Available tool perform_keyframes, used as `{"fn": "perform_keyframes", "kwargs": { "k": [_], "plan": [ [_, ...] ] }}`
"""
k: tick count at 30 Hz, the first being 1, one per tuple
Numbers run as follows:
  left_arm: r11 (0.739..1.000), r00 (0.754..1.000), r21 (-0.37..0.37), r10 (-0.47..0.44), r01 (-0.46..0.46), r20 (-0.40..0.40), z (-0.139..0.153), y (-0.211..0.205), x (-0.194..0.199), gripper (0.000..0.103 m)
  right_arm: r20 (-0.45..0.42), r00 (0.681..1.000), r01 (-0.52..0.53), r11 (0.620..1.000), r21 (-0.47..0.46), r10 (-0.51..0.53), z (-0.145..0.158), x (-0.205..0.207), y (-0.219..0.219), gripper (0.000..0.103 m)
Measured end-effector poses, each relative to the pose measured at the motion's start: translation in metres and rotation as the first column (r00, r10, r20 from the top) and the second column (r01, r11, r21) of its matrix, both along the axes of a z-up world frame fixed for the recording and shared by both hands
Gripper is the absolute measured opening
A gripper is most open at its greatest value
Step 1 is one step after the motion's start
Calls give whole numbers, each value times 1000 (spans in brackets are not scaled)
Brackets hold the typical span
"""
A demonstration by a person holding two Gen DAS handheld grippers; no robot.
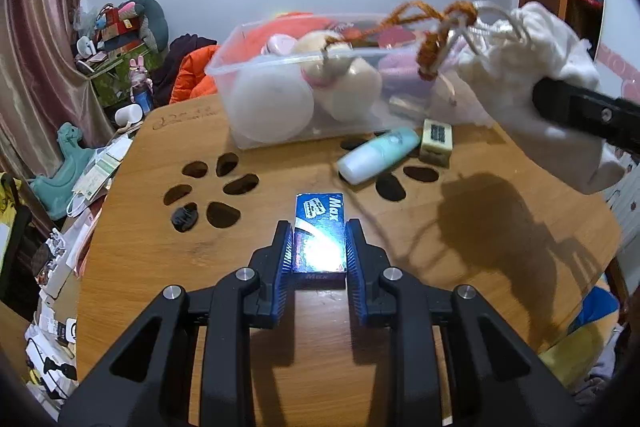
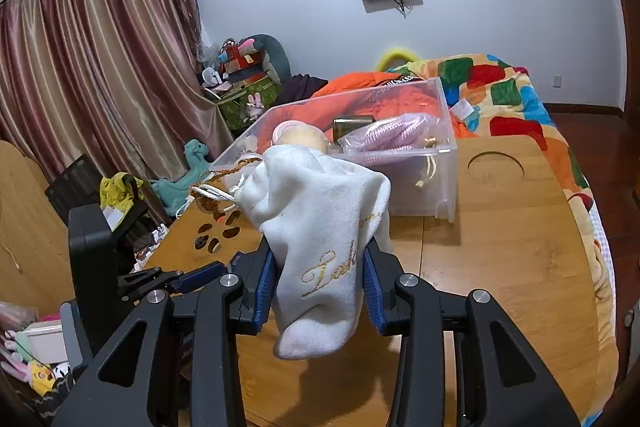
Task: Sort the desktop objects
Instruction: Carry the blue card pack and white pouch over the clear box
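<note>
My left gripper [image 1: 319, 233] is shut on a blue "Max" box [image 1: 319, 227] that rests on the wooden table [image 1: 160, 259]. My right gripper [image 2: 320, 267] is shut on a white drawstring pouch [image 2: 320, 227] with gold lettering and orange cords, held above the table near the clear plastic bin [image 2: 444, 163]. In the left wrist view the pouch [image 1: 532, 75] hangs at the right in front of the bin [image 1: 256, 67], which holds several soft items. A pale green bottle [image 1: 378, 155] and a small cream box [image 1: 437, 141] lie on the table in front of the bin.
The table has paw-shaped cutouts [image 1: 212, 187] and a round recess [image 2: 496, 163]. A black hair clip [image 1: 185, 217] lies by the cutouts. Clutter and a teal toy horse [image 1: 68, 167] stand beyond the left edge. A bed with a colourful blanket [image 2: 520, 95] lies behind.
</note>
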State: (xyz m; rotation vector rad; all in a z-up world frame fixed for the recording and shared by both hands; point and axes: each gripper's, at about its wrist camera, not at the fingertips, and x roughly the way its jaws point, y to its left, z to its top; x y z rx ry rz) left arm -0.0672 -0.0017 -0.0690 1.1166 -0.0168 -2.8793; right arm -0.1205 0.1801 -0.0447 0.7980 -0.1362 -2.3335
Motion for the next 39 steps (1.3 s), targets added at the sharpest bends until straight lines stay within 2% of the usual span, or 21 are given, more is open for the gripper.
{"fn": "perform_keyframes", "kwargs": {
  "k": [5,9,23,30,39],
  "plan": [
    [1000,999,18,7,-6,-50,21,-11,6,26,-23,1000,12,1000,9,-12,8,-1,1,35],
    [1000,995,3,15,-15,-101,39,-16,6,26,-42,999,17,1000,20,-17,16,-4,1,35],
    [997,980,75,2,13,-199,78,-37,-16,26,-124,992,5,998,63,2,48,-20,-24,35],
    [996,977,86,-1,20,-212,87,-43,-38,26,-137,990,-4,996,92,17,52,-42,-38,35],
    [996,984,93,-2,19,-179,81,-49,-75,26,-116,993,-8,992,129,23,43,-83,-53,35]
  ]
}}
